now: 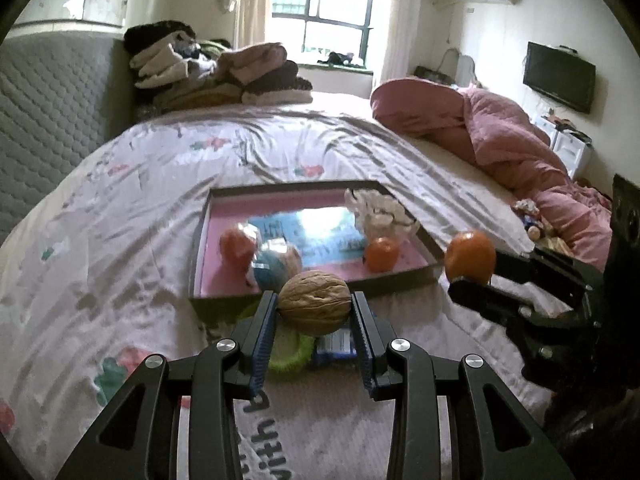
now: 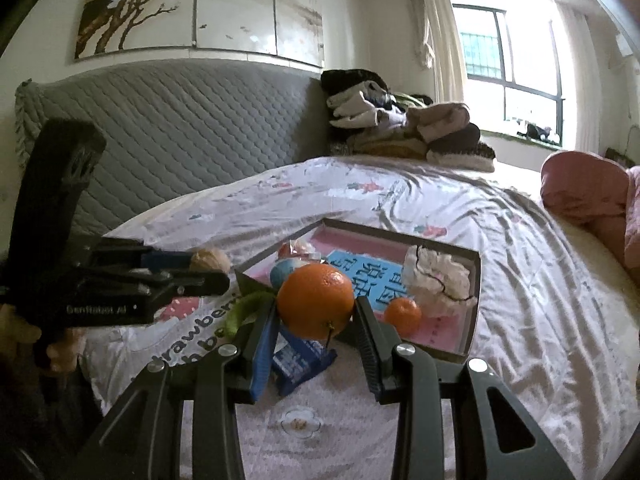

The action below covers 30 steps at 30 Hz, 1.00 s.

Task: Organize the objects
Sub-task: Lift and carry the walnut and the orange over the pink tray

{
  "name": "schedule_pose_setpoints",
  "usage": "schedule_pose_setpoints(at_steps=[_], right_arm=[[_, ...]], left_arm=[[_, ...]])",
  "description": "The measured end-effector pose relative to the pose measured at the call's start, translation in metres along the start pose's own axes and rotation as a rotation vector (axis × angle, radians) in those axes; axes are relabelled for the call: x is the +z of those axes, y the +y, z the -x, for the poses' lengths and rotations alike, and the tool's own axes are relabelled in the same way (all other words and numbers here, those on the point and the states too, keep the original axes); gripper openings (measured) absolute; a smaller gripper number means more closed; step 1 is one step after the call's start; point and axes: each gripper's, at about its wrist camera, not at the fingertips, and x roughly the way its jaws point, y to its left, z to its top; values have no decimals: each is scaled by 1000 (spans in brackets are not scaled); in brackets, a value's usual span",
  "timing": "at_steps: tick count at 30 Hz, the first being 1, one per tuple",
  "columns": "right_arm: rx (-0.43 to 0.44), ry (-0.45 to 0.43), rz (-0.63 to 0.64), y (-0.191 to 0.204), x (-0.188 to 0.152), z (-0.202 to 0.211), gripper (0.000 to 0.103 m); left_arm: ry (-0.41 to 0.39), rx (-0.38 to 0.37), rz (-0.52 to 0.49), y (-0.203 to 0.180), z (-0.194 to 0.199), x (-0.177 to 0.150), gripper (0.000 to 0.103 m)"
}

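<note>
Left gripper [image 1: 314,307]: pinching a walnut [image 1: 314,302] crosswise between its blue-padded fingers, the nut's long axis spanning pad to pad. Held clear of the bed, just short of the near rim of the tray [image 1: 320,285] straight ahead. Judged reason for the hold: carrying it in for a drop over the rim.

Below the left gripper, on the bedspread [image 1: 120,240]: a green knitted ring [image 1: 290,360] and, to its right, a blue packet [image 1: 334,346]. Both lie outside the tray; likely next in line for sorting.

Ahead, inside the tray: an orange [image 1: 237,246] at the left, a blue-and-white wrapped ball [image 1: 272,268] touching or just beside it, a smaller orange [image 1: 382,254] to the right, and a white crumpled item [image 1: 380,210] in the far right corner. Loose things are being gathered here, so the tray reads as the collecting spot.

Right gripper [image 2: 316,310]: clamped on a large orange [image 2: 316,306], fingers against its left and right sides, fruit bulging above the pads. It hangs above the bed, near the tray's near corner [image 2: 460,351], with the blue packet directly beneath and the green ring down to its left. Probably also bound for the tray.

Both loads airborne side by side, near each other but apart. Risk as judged: round fruit and smooth nut could slip from the pads; a tray resting on soft bedding may let things roll.
</note>
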Motion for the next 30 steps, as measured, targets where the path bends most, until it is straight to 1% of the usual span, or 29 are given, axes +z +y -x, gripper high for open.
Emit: schedule_pose_setpoints(at_steps=[5,13,25,30], right_arm=[[-7,-3,-6,-1,4,-2,38],[-42,-35,-19,-8,13,-1,38],[-80,-106,-37,-19,48,-7,38],[-91,-126,-23,-22,61,-14,38]], left_arm=[[-26,-5,-9,3,3,11,37],[-60,16,-47,8,3,26,37],[-97,19,-55,24,-9,49,37],[-122,34,-42,40,-8,63,37]])
